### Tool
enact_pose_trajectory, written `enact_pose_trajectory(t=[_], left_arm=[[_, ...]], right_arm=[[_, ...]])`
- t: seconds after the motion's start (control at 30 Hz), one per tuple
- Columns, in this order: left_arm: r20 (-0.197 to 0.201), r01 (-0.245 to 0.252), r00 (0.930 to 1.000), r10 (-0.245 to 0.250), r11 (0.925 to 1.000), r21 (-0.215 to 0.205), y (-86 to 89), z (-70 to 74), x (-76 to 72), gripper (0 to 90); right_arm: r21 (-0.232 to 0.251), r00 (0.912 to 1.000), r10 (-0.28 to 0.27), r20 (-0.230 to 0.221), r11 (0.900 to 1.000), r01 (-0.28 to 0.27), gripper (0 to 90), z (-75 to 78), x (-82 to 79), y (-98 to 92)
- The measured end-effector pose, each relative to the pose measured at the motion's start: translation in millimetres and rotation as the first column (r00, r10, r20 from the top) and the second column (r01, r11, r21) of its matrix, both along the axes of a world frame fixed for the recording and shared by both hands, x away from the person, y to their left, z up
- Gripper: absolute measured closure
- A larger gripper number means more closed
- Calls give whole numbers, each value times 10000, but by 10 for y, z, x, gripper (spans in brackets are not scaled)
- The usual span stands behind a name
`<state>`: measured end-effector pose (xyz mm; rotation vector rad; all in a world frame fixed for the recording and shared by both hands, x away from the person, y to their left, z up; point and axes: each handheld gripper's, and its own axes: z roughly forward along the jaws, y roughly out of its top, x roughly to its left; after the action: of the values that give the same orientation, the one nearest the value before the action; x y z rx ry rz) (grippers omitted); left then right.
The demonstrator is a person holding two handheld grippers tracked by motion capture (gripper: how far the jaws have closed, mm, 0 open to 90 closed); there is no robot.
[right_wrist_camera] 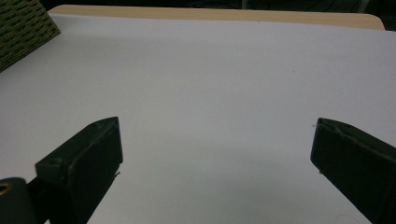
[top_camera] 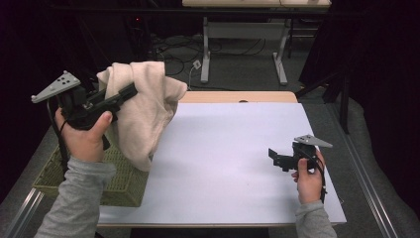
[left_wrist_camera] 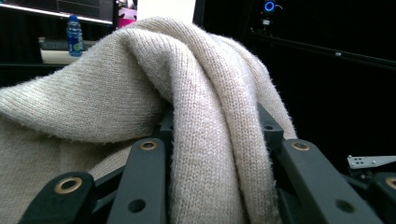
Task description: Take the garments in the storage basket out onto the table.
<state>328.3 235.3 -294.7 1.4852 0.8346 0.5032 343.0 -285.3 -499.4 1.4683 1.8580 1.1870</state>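
Note:
A cream knitted garment (top_camera: 143,106) hangs from my left gripper (top_camera: 130,91), held up above the left end of the table. In the left gripper view the knit (left_wrist_camera: 201,116) bunches between the two black jaws and drapes over them, so that gripper is shut on it. The garment's lower end hangs down to the green woven basket (top_camera: 121,181). My right gripper (top_camera: 273,156) rests low over the white tabletop (top_camera: 223,148) at the right. Its jaws stand wide apart in the right gripper view, and between them lies only bare white surface (right_wrist_camera: 215,140).
The basket stands at the table's left front corner, and a corner of it (right_wrist_camera: 21,32) appears in the right gripper view. A wooden strip (top_camera: 237,96) edges the table's far side. Desk legs and cables (top_camera: 242,49) lie on the floor beyond.

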Motion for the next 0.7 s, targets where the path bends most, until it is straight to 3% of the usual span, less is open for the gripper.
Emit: enact_pose_trajectory(t=[0.7], left_arm=[[34, 821, 9966, -821, 9966, -78, -407, 4, 65, 655]], right_arm=[[82, 10000, -73, 49, 9999, 72, 20, -4, 5, -18]])
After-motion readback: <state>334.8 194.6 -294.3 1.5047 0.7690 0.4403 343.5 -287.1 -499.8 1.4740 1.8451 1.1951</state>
